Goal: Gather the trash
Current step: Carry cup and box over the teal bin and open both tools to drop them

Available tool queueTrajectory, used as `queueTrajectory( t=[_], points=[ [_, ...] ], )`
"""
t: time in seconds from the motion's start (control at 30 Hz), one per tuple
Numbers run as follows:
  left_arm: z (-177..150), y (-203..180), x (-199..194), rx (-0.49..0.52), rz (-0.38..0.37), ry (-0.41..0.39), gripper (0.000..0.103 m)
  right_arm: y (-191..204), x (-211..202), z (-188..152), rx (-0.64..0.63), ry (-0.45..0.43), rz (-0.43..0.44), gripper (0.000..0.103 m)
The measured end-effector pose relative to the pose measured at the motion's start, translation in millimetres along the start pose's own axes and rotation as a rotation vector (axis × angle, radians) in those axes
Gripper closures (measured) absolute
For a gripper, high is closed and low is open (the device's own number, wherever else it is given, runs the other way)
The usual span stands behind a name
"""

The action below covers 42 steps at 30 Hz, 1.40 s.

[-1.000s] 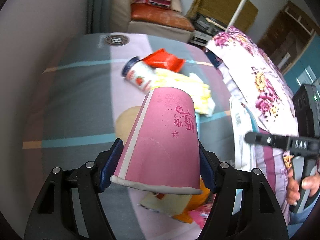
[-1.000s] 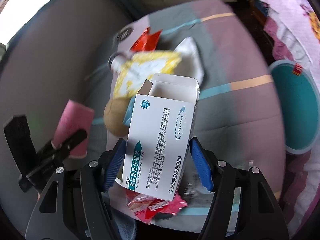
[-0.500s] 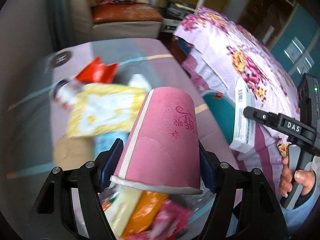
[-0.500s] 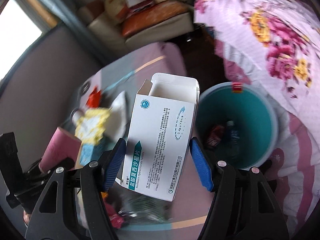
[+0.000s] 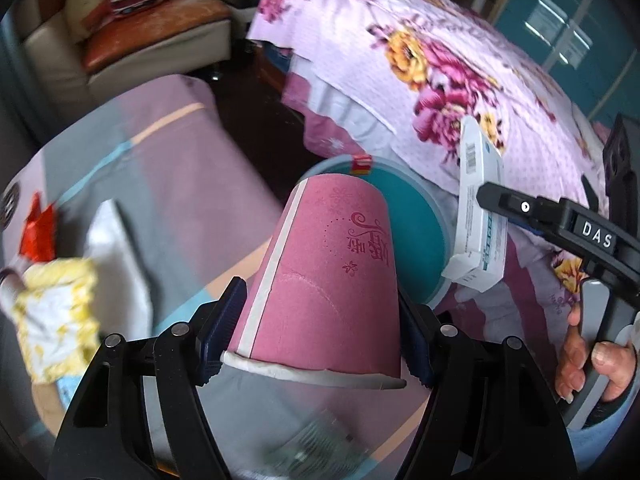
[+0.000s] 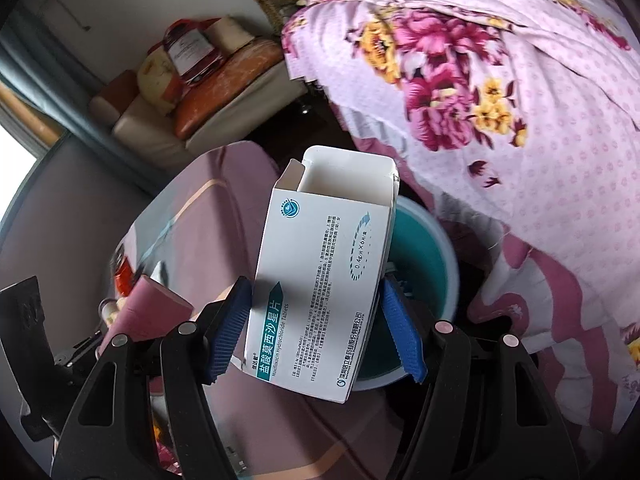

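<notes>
My left gripper [image 5: 316,332] is shut on a pink paper cup [image 5: 328,280], held bottom end forward. My right gripper [image 6: 316,324] is shut on an open white medicine box [image 6: 320,280]; the box also shows in the left wrist view [image 5: 478,216]. A teal bin [image 6: 424,268] stands on the floor between the table and the bed, partly hidden behind the box. In the left wrist view the bin [image 5: 416,216] lies just beyond the cup, with the box held over its right rim.
More trash lies on the striped tablecloth [image 5: 180,184]: a yellow-white wrapper [image 5: 56,312], a white packet [image 5: 116,240], a red wrapper [image 5: 38,236]. A floral bedspread [image 6: 500,80] rises right of the bin. A sofa [image 5: 140,36] stands at the back.
Both grippers have swung right, away from the trash on the table and toward the teal bin, each still holding its item. The box now hangs by the bin's rim.
</notes>
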<state>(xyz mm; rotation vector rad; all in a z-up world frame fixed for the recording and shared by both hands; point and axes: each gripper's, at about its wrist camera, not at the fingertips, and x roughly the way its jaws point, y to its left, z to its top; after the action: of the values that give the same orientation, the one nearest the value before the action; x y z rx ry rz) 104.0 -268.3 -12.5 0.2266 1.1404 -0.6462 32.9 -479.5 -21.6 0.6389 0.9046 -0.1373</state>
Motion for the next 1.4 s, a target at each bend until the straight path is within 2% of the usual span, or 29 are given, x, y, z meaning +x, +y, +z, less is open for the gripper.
queueTrajectory(
  t=[0.53,0.73,1.17,1.4],
  points=[
    [24.6,-28.2,47.8,0.054,-0.029,0.072,0.029,-31.2,19.5,15.3,0.049,0.004,-0.056,0.04],
    [26.2,-27.0,46.6,0.044,-0.022,0.063,0.011,-38.2,22.6,14.2,0.066,0.012,-0.071,0.04],
    [19.4,-14.8,37.8,0.006,-0.024,0.049,0.011,-29.7,30.7,7.3,0.056,0.037,-0.074,0.039],
    [4.5,-2.1,31.9,-0.035,-0.048,0.059,0.011,-26.4,39.6,4.2,0.049,0.073,-0.08,0.039]
  ],
)
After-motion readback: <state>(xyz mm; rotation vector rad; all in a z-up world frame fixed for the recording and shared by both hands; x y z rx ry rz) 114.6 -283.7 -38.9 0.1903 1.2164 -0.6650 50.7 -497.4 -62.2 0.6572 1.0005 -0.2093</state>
